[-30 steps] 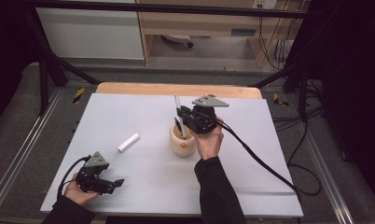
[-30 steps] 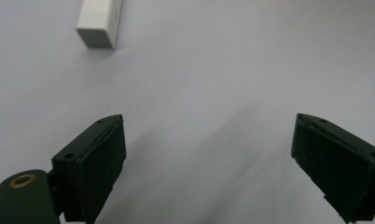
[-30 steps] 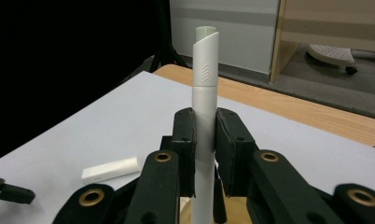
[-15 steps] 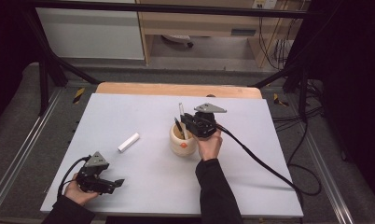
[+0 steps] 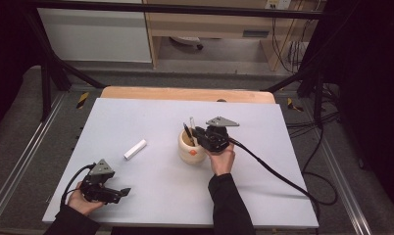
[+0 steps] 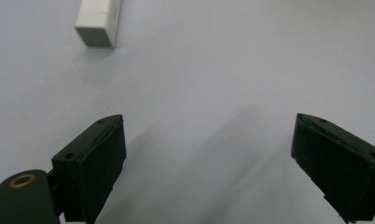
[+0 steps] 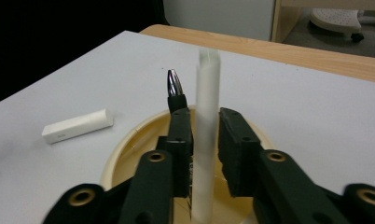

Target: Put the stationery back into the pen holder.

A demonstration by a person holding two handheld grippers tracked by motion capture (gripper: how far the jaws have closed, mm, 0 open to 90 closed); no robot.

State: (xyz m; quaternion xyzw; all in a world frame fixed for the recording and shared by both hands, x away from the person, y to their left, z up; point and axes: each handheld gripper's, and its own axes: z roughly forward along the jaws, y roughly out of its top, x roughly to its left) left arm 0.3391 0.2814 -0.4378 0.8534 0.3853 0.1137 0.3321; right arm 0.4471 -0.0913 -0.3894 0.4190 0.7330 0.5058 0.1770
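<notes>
A cream cup stands mid-table with a black, silver-tipped pen in it. My right gripper hangs just over the cup's right side, shut on a white translucent pen. That pen stands upright, with its lower end inside the cup. A white block lies flat to the left of the cup, and it also appears in the left gripper view. My left gripper rests low near the front left corner, open with nothing between its fingers.
A wooden strip borders the far edge of the white tabletop. The right gripper's cable trails across the table to the right front. Black frame posts and a floor stand beyond the table.
My right gripper has come down slightly toward me with the white pen, sinking it deeper into the cup. The left gripper has stayed put.
</notes>
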